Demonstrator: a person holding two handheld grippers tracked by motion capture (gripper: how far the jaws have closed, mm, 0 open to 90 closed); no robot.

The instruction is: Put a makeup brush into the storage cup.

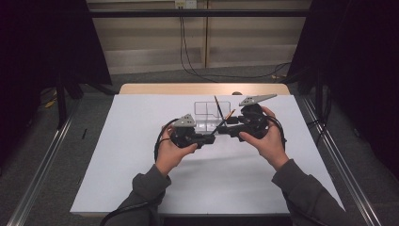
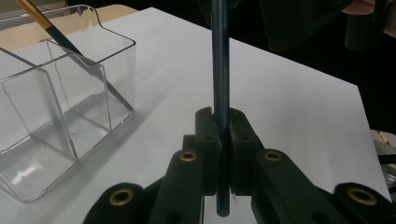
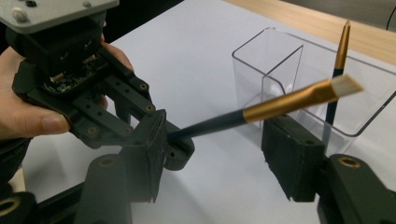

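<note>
A flat paintbrush point(image 3: 261, 108) with a dark handle, gold ferrule and pale bristles is held up over the white table. My left gripper point(image 2: 223, 135) is shut on the low end of its handle point(image 2: 220, 70); in the right gripper view the left gripper point(image 3: 170, 140) comes in from the left. My right gripper point(image 3: 219, 154) is open, and the brush passes between its jaws near the ferrule, with a wide gap on the left side. In the high view the left gripper point(image 1: 212, 135) and the right gripper point(image 1: 227, 127) meet at mid-table with the paintbrush point(image 1: 225, 123) between them.
A clear plastic box with compartments point(image 1: 205, 109) stands just behind the grippers, with its wall point(image 2: 116, 74) and rim point(image 3: 280, 35) close by. A second brush point(image 3: 343, 42) leans upright in it. A wooden strip point(image 1: 202, 88) runs along the table's far edge.
</note>
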